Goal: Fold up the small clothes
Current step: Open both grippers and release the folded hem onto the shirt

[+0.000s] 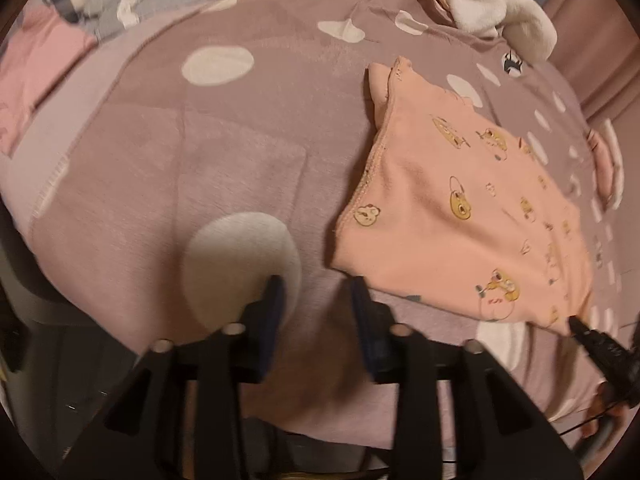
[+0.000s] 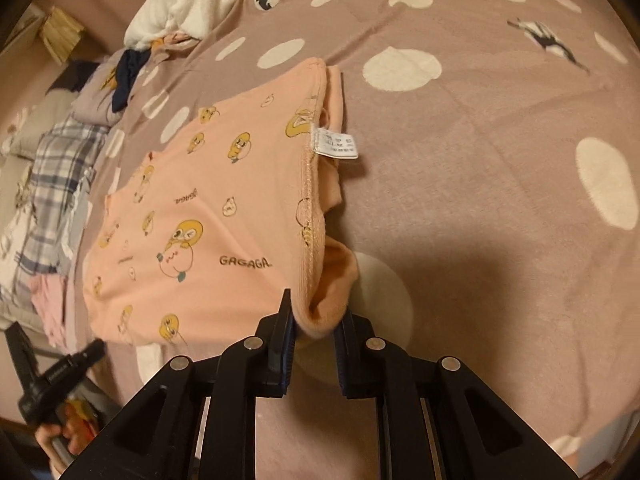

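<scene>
A small peach garment [image 1: 452, 216] with yellow cartoon prints lies partly folded on the mauve polka-dot blanket [image 1: 224, 152]. In the right wrist view the garment [image 2: 208, 224] shows a white care label [image 2: 335, 143] at its right edge. My right gripper [image 2: 316, 320] has its jaws around the garment's near right corner, with the cloth bunched between the pads. It also shows in the left wrist view [image 1: 576, 326] at the garment's corner. My left gripper [image 1: 316, 292] is open and empty, hovering over the blanket just left of the garment. It shows in the right wrist view [image 2: 94, 350] too.
A white fluffy item [image 2: 188, 8] lies at the far end of the bed. A pile of plaid and pink clothes [image 2: 56, 184] lies along the left side. The blanket [image 2: 500, 200] stretches to the right of the garment.
</scene>
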Demonstrator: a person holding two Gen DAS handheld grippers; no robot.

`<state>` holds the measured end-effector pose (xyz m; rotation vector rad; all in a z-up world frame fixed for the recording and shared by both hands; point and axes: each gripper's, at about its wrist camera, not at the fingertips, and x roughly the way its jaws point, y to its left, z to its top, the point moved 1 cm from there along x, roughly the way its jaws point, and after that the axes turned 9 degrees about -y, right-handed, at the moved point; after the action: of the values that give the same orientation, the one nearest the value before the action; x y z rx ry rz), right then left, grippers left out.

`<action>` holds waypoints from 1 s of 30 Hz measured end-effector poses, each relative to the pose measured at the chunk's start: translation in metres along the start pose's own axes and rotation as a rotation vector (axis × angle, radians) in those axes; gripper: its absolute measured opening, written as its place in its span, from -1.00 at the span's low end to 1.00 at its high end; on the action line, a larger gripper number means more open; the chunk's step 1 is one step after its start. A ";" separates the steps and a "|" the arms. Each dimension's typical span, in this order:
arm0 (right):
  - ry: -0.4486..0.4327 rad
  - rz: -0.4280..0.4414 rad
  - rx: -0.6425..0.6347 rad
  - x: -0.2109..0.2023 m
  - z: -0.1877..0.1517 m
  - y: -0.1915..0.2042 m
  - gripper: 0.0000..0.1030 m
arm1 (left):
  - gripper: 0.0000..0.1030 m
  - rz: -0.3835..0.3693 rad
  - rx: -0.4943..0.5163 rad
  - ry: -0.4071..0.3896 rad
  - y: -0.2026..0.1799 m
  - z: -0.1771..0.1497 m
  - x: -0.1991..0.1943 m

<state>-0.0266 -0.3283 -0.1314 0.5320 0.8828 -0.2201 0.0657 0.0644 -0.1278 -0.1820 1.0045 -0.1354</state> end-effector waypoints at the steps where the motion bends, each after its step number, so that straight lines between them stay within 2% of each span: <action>1: -0.006 -0.026 -0.038 -0.003 0.000 0.003 -0.73 | -0.02 0.012 0.009 -0.002 0.001 -0.001 -0.002; 4: -0.019 -0.106 -0.123 -0.007 -0.004 0.009 -0.73 | 0.25 0.036 0.012 -0.006 0.003 -0.001 -0.007; 6: -0.021 -0.135 -0.149 -0.008 -0.007 0.010 -0.72 | 0.52 0.012 0.001 -0.011 0.004 -0.001 -0.011; 10: -0.005 -0.182 -0.141 -0.010 -0.007 0.008 -0.68 | 0.66 -0.051 -0.002 -0.045 0.001 -0.003 -0.019; 11: -0.009 -0.194 -0.147 -0.011 -0.007 0.008 -0.60 | 0.73 -0.063 -0.006 -0.046 -0.001 -0.002 -0.018; 13: -0.019 -0.214 -0.170 -0.014 -0.006 0.010 -0.24 | 0.84 -0.103 -0.045 -0.038 -0.002 -0.001 -0.018; 15: -0.033 -0.225 -0.193 -0.016 -0.006 0.012 -0.04 | 0.99 -0.155 -0.087 -0.029 -0.004 -0.001 -0.019; 18: -0.039 -0.198 -0.177 -0.018 -0.006 0.009 0.29 | 0.99 -0.254 -0.163 -0.001 -0.006 -0.002 -0.019; 20: -0.031 -0.136 -0.133 -0.017 -0.005 0.005 0.38 | 0.99 -0.300 -0.170 0.002 -0.011 -0.001 -0.019; 25: 0.017 0.029 -0.034 -0.012 -0.005 0.001 0.69 | 0.99 -0.266 -0.070 -0.076 -0.027 -0.002 -0.032; 30: -0.028 0.001 -0.074 -0.012 -0.009 0.011 0.70 | 0.99 -0.286 -0.038 -0.127 -0.030 -0.001 -0.041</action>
<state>-0.0361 -0.3143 -0.1228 0.4596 0.8607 -0.1930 0.0425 0.0430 -0.0879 -0.3653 0.8514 -0.3615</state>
